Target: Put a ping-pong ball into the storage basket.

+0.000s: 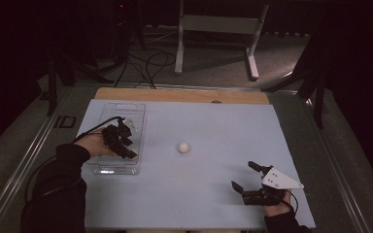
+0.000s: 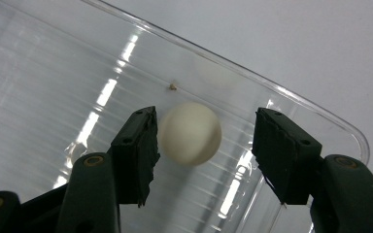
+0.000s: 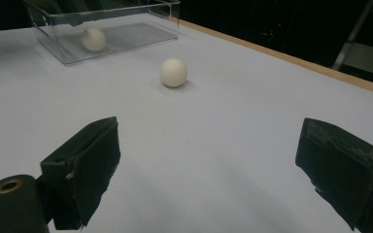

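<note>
**Ball in the clear bin, jaws parted around it**

Over the clear plastic bin at the left of the pale blue worktop: left gripper, held in a hand with a dark sleeve, pointing down into the bin. Seen in the left gripper view as two black pads above the ribbed bin floor, with a white ball between them. Jaws partly open: left pad at or just beside the ball's side, right pad clearly apart from it with a gap showing. No squeeze on the ball; resting on the bin floor near the curved rim, beside a tiny brown speck.

Near the middle of the worktop, well apart from the bin: a second white ball, lying free. Same ball in the right gripper view, in front of the bin, with the first ball dimly visible through the clear wall.

At the near right of the worktop: right gripper, grey three-cornered plate on top, low over the surface. Jaws spread wide, nothing between them but bare worktop, aimed toward the free ball and well short of it.

Beyond the far wooden edge: dark floor, cables, a white frame's legs.
</note>
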